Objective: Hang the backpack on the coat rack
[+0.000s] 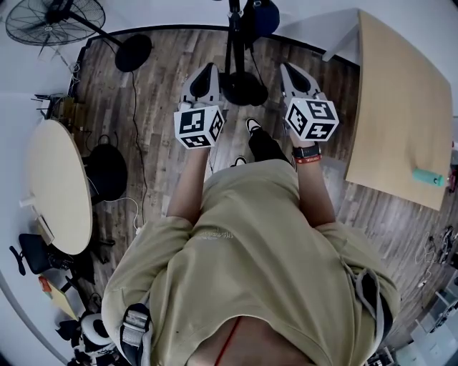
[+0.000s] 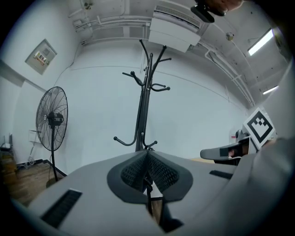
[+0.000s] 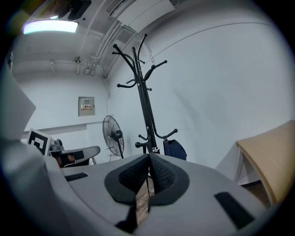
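A black coat rack (image 2: 143,115) stands straight ahead of both grippers, and its round base (image 1: 243,87) rests on the wooden floor. A dark blue backpack (image 3: 174,150) hangs from one of its low hooks, on the right side of the pole; from the head view it shows as a dark shape (image 1: 263,16) at the top edge. My left gripper (image 2: 147,154) is shut with nothing between its pads, held short of the rack (image 1: 208,70). To the right of it, my right gripper (image 3: 150,156) is also shut and empty (image 1: 288,69).
A standing fan (image 1: 54,21) is at the far left, near the wall. A round pale table (image 1: 57,186) and a black bag (image 1: 106,171) on the floor lie to my left. A wooden tabletop (image 1: 401,107) with a teal object (image 1: 428,176) is on my right.
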The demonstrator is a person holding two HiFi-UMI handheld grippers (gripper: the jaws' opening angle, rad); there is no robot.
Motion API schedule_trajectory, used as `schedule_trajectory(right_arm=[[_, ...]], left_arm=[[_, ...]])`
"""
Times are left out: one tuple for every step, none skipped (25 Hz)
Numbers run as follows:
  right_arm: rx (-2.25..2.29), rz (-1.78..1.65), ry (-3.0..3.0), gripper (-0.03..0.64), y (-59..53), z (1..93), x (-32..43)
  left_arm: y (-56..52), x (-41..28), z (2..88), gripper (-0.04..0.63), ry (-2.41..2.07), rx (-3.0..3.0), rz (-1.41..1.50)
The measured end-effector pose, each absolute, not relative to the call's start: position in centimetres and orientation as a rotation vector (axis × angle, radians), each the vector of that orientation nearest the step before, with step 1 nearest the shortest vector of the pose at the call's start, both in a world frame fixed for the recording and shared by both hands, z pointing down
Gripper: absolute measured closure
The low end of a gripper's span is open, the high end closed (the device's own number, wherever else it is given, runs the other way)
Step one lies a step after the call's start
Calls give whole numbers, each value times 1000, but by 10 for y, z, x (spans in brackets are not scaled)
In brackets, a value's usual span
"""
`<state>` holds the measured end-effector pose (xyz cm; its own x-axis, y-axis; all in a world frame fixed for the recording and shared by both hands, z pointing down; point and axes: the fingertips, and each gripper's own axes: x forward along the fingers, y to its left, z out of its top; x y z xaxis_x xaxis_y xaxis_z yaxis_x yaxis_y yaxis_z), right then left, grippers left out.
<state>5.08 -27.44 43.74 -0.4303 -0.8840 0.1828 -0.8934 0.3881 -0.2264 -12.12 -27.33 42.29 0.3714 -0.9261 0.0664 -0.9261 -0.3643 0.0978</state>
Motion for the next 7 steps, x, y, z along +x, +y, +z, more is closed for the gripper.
schedule_trajectory(right_arm=[[1652,458,-2591,601,-279,438,50],[1643,462,-2592,601,-283,440,50],[1634,468,-2592,601,-289,442,50],[1625,474,-2592,601,-294,445,49],[1616,481,-2591,601,-300,449,50],[1608,489,-2591,601,-306,453,50],[1599,497,-2590,601,-312,456,51]], left_arm=[[-277,-121,420,571,-1697,2500,-35],[-282,-121,419,571,-1695,2499,-57],[-287,-120,420,571,-1690,2498,-66],[-293,-118,422,571,-1683,2497,-66],[-299,-115,425,571,-1676,2496,-60],[-306,-113,429,571,-1669,2494,-52],[-312,-110,433,571,-1662,2493,-43]])
